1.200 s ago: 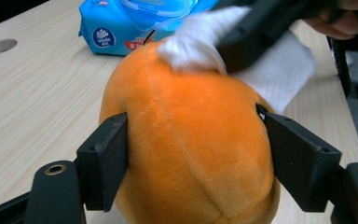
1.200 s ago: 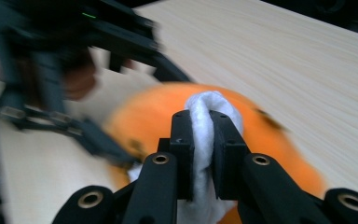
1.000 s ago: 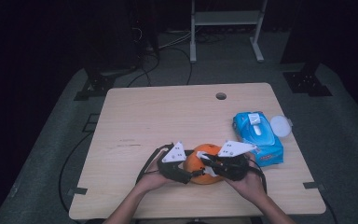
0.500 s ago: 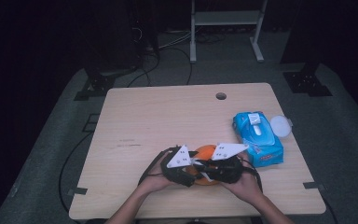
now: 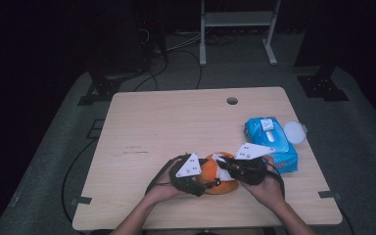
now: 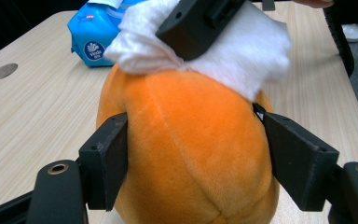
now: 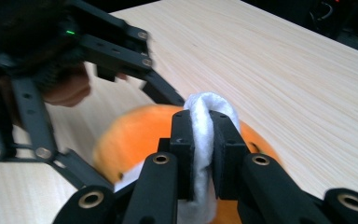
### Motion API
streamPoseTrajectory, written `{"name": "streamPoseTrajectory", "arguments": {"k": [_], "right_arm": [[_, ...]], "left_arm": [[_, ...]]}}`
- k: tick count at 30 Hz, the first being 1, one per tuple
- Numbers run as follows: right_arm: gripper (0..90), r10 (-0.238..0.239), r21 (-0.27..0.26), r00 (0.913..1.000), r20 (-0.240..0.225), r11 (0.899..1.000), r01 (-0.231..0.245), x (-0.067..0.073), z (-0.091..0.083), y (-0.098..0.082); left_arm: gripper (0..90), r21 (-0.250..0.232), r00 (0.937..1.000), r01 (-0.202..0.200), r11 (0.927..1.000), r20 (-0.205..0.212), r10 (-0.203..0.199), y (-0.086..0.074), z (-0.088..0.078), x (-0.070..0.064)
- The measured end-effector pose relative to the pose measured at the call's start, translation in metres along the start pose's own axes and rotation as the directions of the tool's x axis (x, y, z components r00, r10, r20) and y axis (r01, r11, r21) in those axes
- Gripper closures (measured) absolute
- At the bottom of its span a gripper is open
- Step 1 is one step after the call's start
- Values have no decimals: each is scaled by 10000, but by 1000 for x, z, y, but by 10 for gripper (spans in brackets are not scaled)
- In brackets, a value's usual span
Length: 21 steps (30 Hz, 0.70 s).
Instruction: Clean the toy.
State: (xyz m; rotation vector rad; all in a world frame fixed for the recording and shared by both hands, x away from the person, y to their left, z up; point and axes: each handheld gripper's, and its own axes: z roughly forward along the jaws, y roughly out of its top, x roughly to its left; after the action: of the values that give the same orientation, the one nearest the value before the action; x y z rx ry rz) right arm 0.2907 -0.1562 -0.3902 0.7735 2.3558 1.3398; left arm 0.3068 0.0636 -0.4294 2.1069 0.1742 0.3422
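An orange plush ball (image 5: pixel 217 177) (image 6: pixel 186 154) (image 7: pixel 135 135) rests near the table's front edge. My left gripper (image 5: pixel 201 183) (image 6: pixel 193 154) is shut on it, one jaw pressing each side. My right gripper (image 5: pixel 223 165) (image 7: pixel 204 140) is shut on a folded white wipe (image 7: pixel 204 126) (image 6: pixel 242 51) and holds it against the top of the ball. In the left gripper view the wipe drapes over the ball's crown beneath the right gripper's black jaws.
A blue pack of wet wipes (image 5: pixel 270 142) (image 6: pixel 98 37) lies at the table's right side, with a round white lid (image 5: pixel 294 131) beside it on the edge. A cable hole (image 5: pixel 232 101) sits near the far edge. A metal stand (image 5: pixel 235 24) rises behind the table.
The two grippers have drawn closer together over the ball. The right gripper with the wipe has shifted left onto the ball's top.
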Motion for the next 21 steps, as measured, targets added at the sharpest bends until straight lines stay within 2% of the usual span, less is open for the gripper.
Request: {"name": "streamPoseTrajectory", "arguments": {"k": [2, 4, 5, 7, 9, 11, 13, 15, 16, 17, 19, 20, 21], "right_arm": [[799, -38, 18, 9984, -567, 10000, 39, 7, 4, 2], [798, -244, 124, 9969, -742, 9996, 254, 13, 9, 3], [799, -207, 127, 9969, -764, 9997, 217, 12, 9, 3], [799, -19, 108, 9979, -640, 9999, 26, 7, 7, 3], [799, 68, 125, 9999, -127, 9999, -66, -4, 2, 1], [799, 354, 169, 9992, 166, 9992, -357, -15, -1, -4], [799, 625, 243, 9977, 246, 9977, -631, -25, -2, -8], [799, 758, 303, 9969, 206, 9966, -765, -29, -2, -11], [799, 757, 325, 9969, 223, 9965, -764, -28, -2, -10], [800, 699, 345, 9972, 265, 9969, -708, -26, -1, -10], [800, 579, 389, 9981, 216, 9975, -587, -21, 0, -9], [800, 621, 380, 9980, 85, 9973, -624, -18, 1, -8], [800, 616, 318, 9981, -86, 9976, -613, -15, 1, -7]], "left_arm": [[266, 78, 9998, -206, 9998, -4, 206, 0, 0, -1], [266, 142, 9997, -250, 9996, 2, 250, -1, -1, -1], [268, 76, 9998, -207, 9998, 8, 207, -2, -1, -1], [269, 55, 9998, -205, 9998, 17, 205, -3, -2, 0], [270, 30, 9999, -102, 9999, 32, 102, -3, -2, 2], [269, 36, 10000, 33, 10000, 27, -33, -5, -2, 4], [269, 18, 9998, 177, 9998, 33, -177, -7, -2, 6], [267, -23, 9995, 293, 9996, 75, -293, -7, -2, 7], [246, 17, 9987, 490, 9988, 157, -490, -6, -2, 8], [208, 7, 9953, 894, 9960, 384, -894, -5, -2, 10], [138, -25, 9802, 1837, 9830, 751, -1830, -3, -2, 15], [132, -80, 9747, 2113, 9774, 757, -2101, -3, -1, 16], [144, -89, 9749, 2137, 9769, 660, -2127, -3, -1, 16]]}}
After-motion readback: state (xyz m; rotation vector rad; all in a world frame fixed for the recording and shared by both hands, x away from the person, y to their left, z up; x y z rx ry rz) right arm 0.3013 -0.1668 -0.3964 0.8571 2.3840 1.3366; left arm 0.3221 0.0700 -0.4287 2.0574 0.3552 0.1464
